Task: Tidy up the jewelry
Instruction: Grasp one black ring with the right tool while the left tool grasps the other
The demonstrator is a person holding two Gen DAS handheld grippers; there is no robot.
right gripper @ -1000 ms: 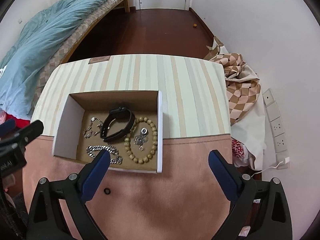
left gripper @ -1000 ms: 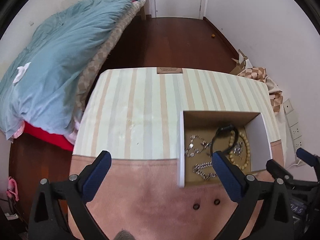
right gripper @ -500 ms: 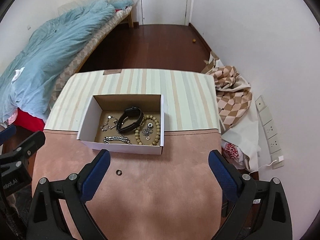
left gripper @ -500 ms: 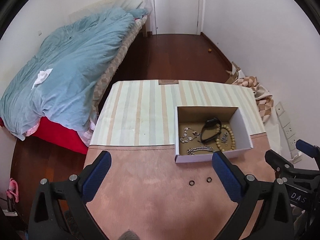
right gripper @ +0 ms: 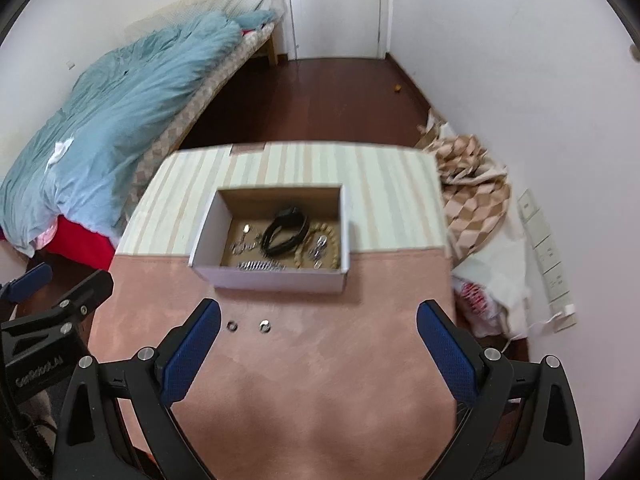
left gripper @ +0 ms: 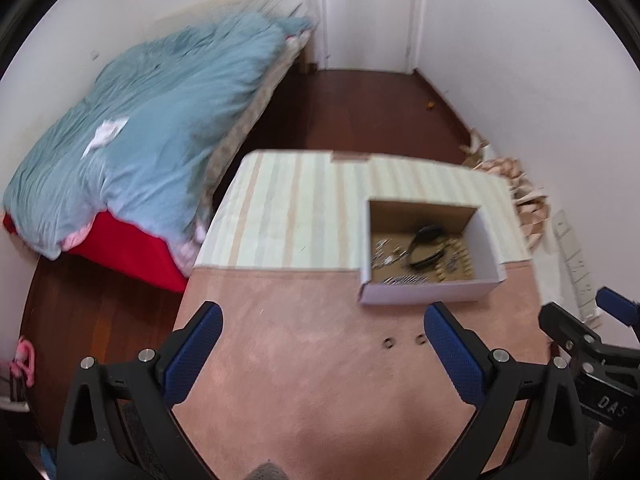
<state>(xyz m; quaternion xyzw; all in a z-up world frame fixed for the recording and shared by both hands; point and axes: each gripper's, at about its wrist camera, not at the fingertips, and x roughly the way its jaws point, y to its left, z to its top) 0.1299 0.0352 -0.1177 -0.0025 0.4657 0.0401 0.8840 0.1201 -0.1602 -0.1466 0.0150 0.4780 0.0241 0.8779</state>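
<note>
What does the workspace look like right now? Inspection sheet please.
Surface: table, pink cloth near, striped cloth far.
Job's things: open box holding black strap, bead bracelet and silver chains; two small rings lie outside on the pink cloth.
Clutter: nothing seen on the table.
Grippers: left claw open, empty; right claw open, empty.
Cables: white cable by the wall sockets.
Surroundings: bed, door, checkered cloth on the floor.
</note>
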